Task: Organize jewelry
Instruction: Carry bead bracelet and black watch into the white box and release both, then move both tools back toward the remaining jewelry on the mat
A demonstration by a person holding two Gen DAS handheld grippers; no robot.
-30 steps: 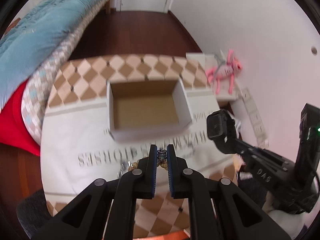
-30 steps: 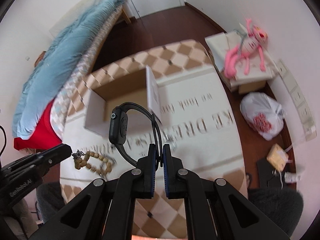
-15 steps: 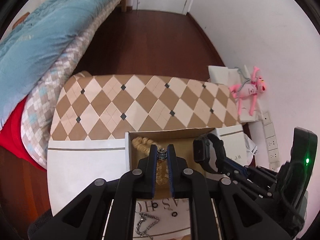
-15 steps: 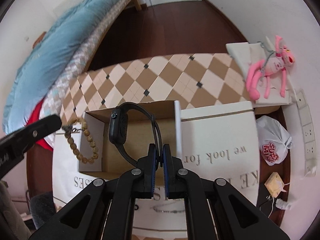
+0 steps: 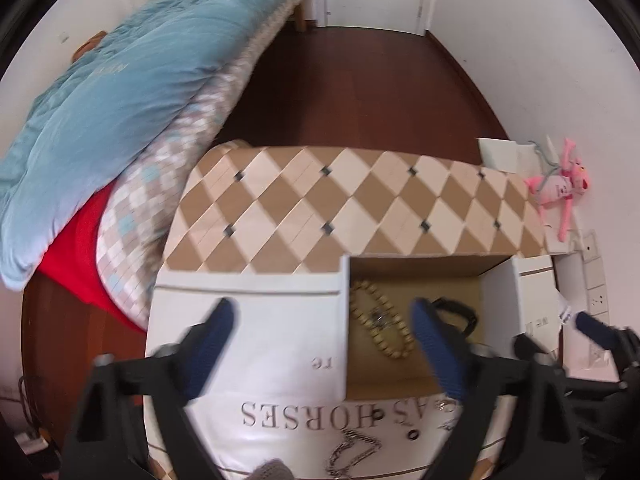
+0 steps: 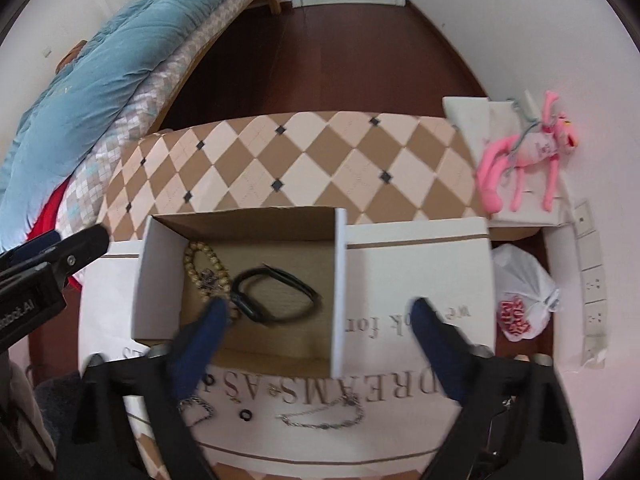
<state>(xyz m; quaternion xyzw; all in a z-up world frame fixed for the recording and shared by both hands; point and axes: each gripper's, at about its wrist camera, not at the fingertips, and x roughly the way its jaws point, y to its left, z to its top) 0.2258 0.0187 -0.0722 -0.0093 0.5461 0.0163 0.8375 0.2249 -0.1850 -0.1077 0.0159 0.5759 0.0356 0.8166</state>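
Observation:
An open cardboard box [image 6: 340, 280] stands on the white cloth; it also shows in the left wrist view [image 5: 344, 320]. Inside lie a wooden bead bracelet [image 6: 200, 260] and a black smartwatch [image 6: 276, 296]; both show in the left wrist view too, the bracelet [image 5: 380, 328] and the watch [image 5: 460, 314]. My left gripper [image 5: 324, 332] is open and empty above the box's left wall. My right gripper [image 6: 320, 328] is open and empty above the box. A silver chain [image 6: 320, 416], a small black ring [image 6: 245, 415] and another chain [image 6: 196, 406] lie on the cloth in front of the box.
The checkered table [image 6: 300, 160] carries the white printed cloth [image 6: 420, 280]. A bed with a blue quilt [image 5: 100, 100] is at the left. A pink plush toy [image 6: 520, 160] and a white plastic bag [image 6: 524, 300] are at the right by the wall.
Both grippers have opened over the box. The bead bracelet left the left gripper and the watch left the right gripper; both now lie inside the box.

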